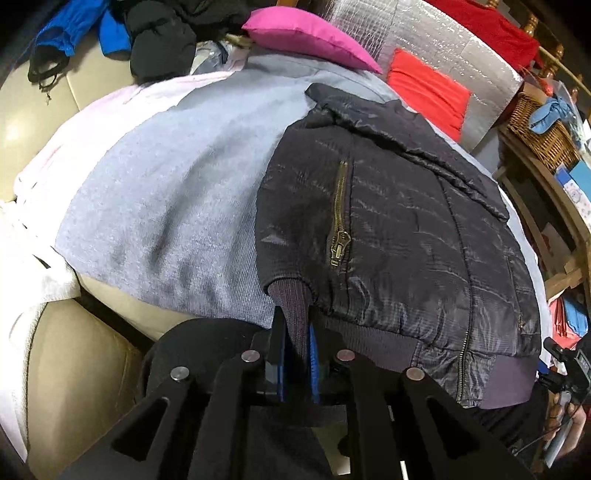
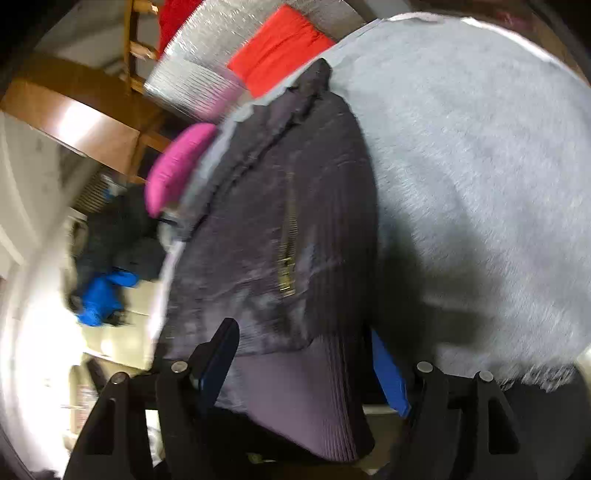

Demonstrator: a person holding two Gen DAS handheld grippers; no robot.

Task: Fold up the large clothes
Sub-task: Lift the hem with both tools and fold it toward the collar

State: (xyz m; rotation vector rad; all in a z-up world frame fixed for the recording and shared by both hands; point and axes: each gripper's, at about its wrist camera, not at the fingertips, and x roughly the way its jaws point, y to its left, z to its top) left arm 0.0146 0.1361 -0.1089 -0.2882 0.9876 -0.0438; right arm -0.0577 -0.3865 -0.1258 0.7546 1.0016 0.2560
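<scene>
Left tongs (image 1: 295, 354) nearest the lens, jaws nearly together, pinching the ribbed cuff (image 1: 290, 306) of a dark quilted jacket (image 1: 406, 229). Right tongs (image 2: 303, 365) spread wide, ribbed hem (image 2: 295, 398) of the same jacket lying between the blue pads (image 2: 389, 373); pads apart from the fabric on the right side, contact on the left side not determinable through motion blur.

Jacket laid flat, brass pocket zipper (image 1: 340, 218) facing up, resting on a grey sweatshirt (image 1: 166, 192). Sweatshirt spread over a white cloth (image 1: 48, 173), both draped across a cream leather sofa (image 1: 74, 369).

Beyond the jacket: magenta cushion (image 1: 310, 37) touching the far edge of the sweatshirt; red fabric (image 1: 428, 92) propped against a silver quilted panel (image 1: 443, 44); black garments (image 1: 162, 40) and blue garment (image 1: 62, 29) heaped at the far left of the sofa.

Right side of the room: wicker basket (image 1: 543, 129) holding a light blue cloth, set on wooden shelving (image 1: 546, 206). Curved wooden furniture (image 2: 74, 118) noted in the right wrist view, heavily blurred.

Hand (image 1: 569, 424) at the lower right edge of the left wrist view, gripping a tool handle.
</scene>
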